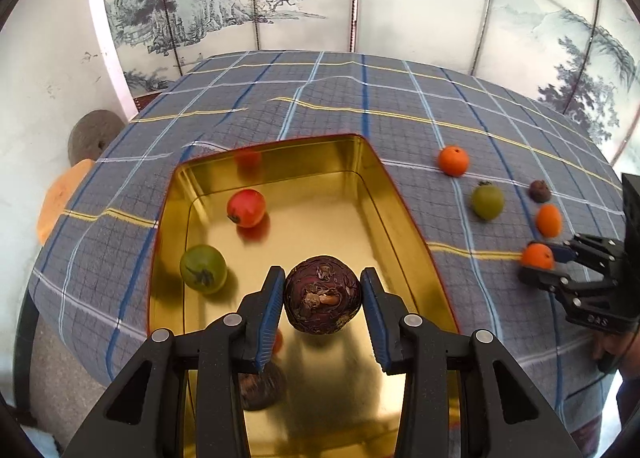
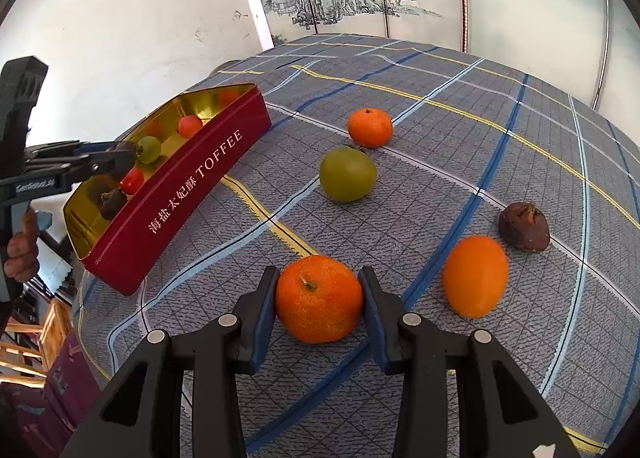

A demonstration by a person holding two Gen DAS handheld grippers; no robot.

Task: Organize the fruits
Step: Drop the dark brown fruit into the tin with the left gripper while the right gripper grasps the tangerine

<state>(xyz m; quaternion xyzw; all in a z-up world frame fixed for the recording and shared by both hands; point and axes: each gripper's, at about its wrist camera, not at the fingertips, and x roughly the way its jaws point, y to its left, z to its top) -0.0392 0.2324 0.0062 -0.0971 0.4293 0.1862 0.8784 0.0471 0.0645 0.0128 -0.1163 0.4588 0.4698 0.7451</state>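
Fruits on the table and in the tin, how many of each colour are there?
Orange fruits: 3
Green fruits: 2
Red fruits: 2
Brown fruits: 3
Total: 10

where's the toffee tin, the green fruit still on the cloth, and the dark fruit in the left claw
toffee tin (image 2: pixel 192 182), right wrist view, red side wall by the lettering
green fruit (image 2: pixel 347 175), right wrist view, middle of its skin
dark fruit (image 1: pixel 322 294), left wrist view, centre of its face
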